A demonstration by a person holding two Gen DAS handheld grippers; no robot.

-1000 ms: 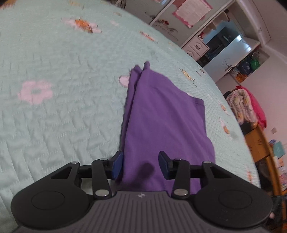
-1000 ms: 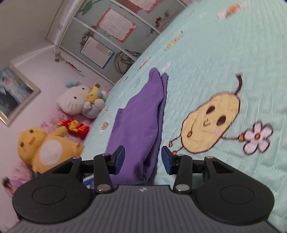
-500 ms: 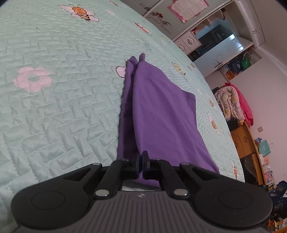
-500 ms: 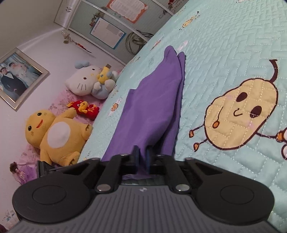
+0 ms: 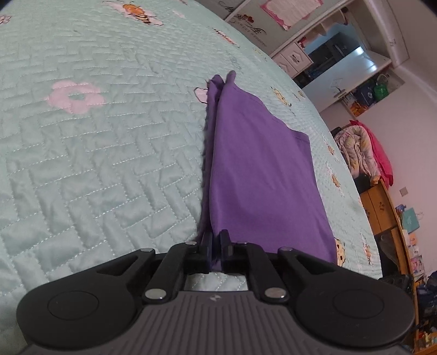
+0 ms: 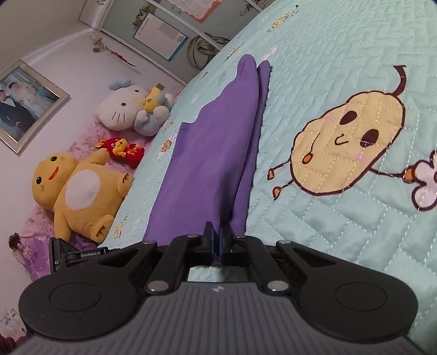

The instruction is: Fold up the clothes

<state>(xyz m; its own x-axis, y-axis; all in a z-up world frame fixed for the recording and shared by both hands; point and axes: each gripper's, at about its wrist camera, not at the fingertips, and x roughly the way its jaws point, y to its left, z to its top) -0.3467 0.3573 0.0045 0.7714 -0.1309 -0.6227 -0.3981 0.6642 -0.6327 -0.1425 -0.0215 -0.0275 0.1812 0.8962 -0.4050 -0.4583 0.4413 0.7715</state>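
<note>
Gripping tight on both sides now: the left gripper (image 5: 217,240) has its blue pads pinched on the near edge of the purple garment (image 5: 259,163), with cloth plainly caught between them. The log-free eye says the jaws are easing apart a touch, yet the fabric sits pressed in the gap. Over on the other side, the right gripper (image 6: 217,236) is clamped shut on the same purple garment (image 6: 210,163), a fold of it squeezed between the pads.

And where's the garment? Stretched long and narrow across the mint quilted bedspread (image 5: 95,163), running straight away from both grippers, its far end tapering into two little points. It lies folded lengthwise, one layer over another, a lower strip peeking out along one side.

Taking the garment as our landmark: in the left wrist view a pink flower patch (image 5: 75,95) sits well off to its left, and a bee patch (image 5: 139,16) lies far beyond it. In the right wrist view a smiling yellow cartoon figure (image 6: 347,142) is stitched just to its right. Off the bed's edge to the garment's left, a yellow plush toy (image 6: 73,191), a white cat plush (image 6: 123,109) and a small red plush (image 6: 120,148) rest on pink bedding.
</note>
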